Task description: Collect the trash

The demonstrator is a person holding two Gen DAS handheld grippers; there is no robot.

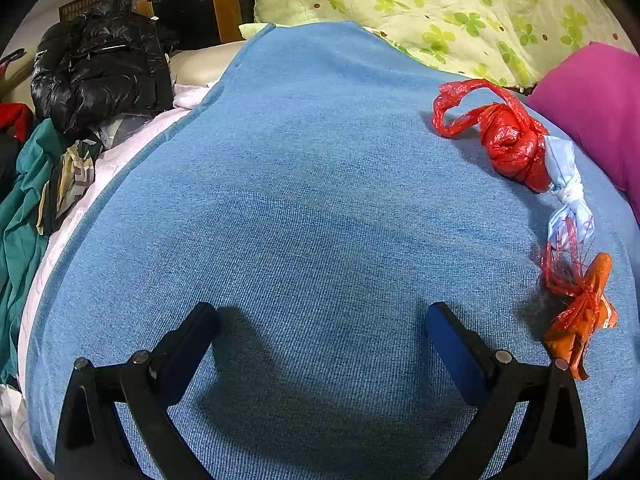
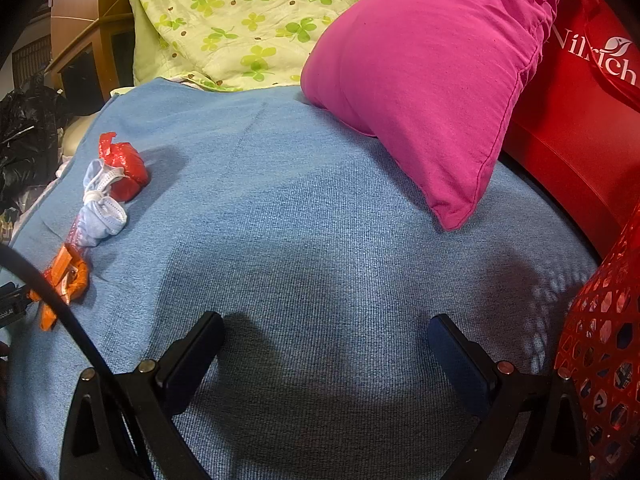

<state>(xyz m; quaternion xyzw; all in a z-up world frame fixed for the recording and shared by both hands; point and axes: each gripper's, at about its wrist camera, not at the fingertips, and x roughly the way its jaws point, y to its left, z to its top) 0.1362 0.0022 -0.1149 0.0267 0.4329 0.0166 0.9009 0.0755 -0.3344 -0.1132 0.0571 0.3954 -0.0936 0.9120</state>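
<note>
Both tongs gape empty over the blue blanket (image 1: 304,208): left tongs (image 1: 322,316), right tongs (image 2: 326,326). Red basket (image 2: 604,344) cut off at right edge; contents unreadable. Trash lies in a row on the blanket, between the tongs: red bag (image 1: 514,146), knotted mask (image 1: 568,188), orange wrapper (image 1: 586,312). Beyond: pink pillow (image 2: 436,68), clover quilt (image 1: 440,8), black jacket (image 1: 100,68) at bed's left edge.

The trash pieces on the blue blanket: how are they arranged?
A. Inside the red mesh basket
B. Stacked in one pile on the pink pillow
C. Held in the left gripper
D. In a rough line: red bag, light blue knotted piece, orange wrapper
D: the red bag, light blue knotted piece and orange wrapper lie in a row on the blue blanket.
</note>
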